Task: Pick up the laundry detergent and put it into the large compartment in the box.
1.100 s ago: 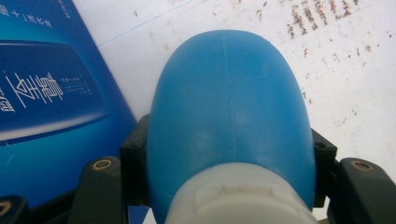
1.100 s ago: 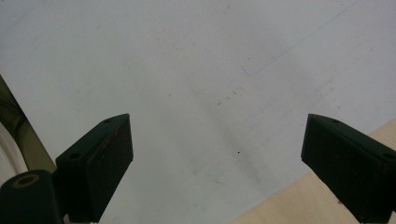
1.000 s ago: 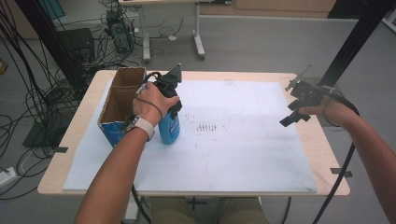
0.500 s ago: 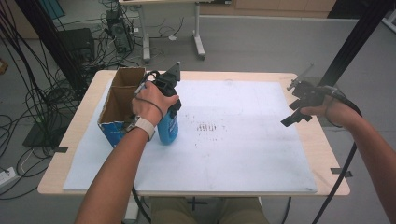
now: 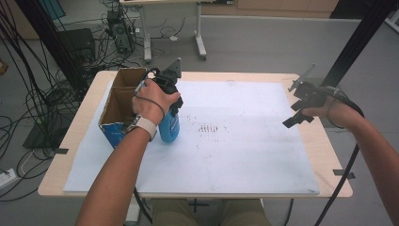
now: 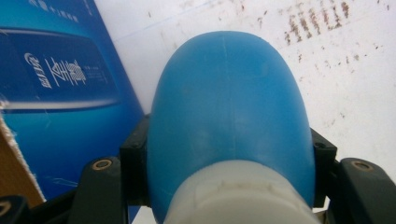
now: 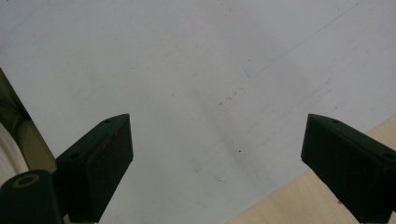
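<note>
The left claw [image 6: 224, 186] grips the blue bottle [image 6: 229, 112]; a cardboard box [image 5: 117, 106] stands just beside it. The right claw [image 7: 215, 163] is open over the white sheet [image 7: 210, 70].

Blue carton [image 6: 60, 93]: white Chinese characters, logo; too blurred to read.

In the high view, the person's left hand [image 5: 151, 100] covers the top of the blue plastic bottle [image 5: 169, 127] and the jaws there. In the left gripper view, the bottle's white neck [image 6: 238, 196] is cut off by the bottom edge — the blue cardboard box [image 6: 60, 88] by the left edge; its white print is illegible.
</note>
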